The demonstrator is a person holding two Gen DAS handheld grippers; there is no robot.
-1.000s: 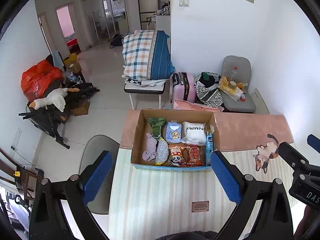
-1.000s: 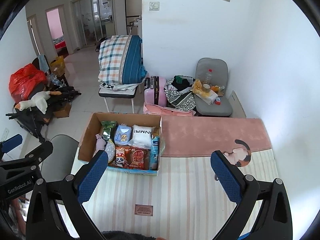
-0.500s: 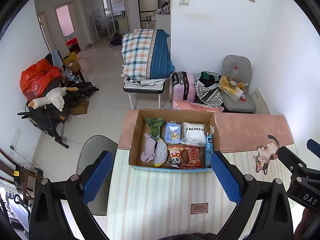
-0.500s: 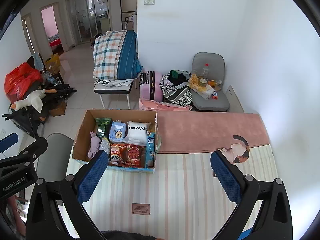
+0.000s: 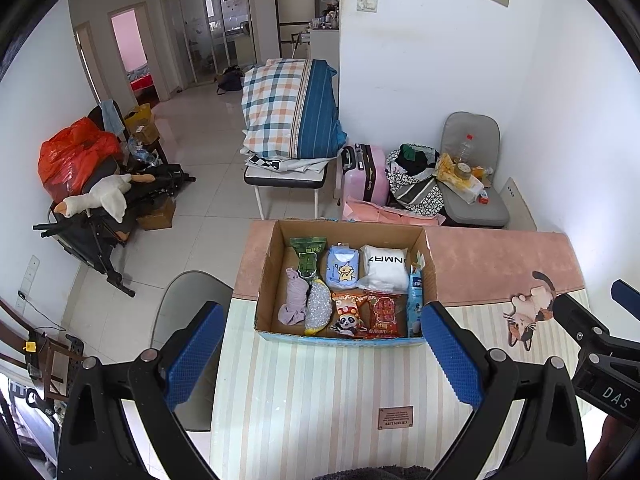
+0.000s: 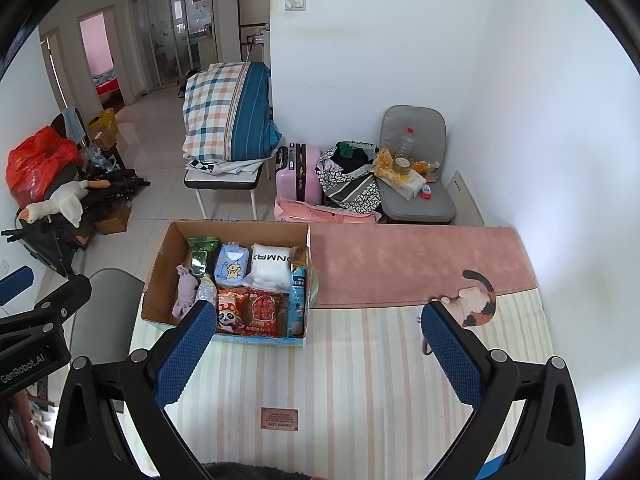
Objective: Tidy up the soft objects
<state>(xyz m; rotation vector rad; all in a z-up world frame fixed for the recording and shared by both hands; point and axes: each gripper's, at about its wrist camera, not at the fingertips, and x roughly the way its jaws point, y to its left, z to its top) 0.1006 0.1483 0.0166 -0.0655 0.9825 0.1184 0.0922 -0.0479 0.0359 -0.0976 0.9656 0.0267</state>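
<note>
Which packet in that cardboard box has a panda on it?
The orange snack packet in the box's near row, between the silvery glitter pouch and the red packet. It alone shows a cartoon panda; the light blue pack behind shows a yellow figure.

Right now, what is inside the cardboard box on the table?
The brown cardboard box holds a green packet, blue packet, white pouch, lilac cloth, silver bag, panda snack and red snack. Anything beneath them is hidden.

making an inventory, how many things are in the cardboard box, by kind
In the cardboard box:
Snack packets: 3, green, panda, red
Tissue-type packs: 3, blue cartoon, white, blue upright
Cloth and pouch items: 2, purple cloth, glittery pouch
Total: 8
</note>
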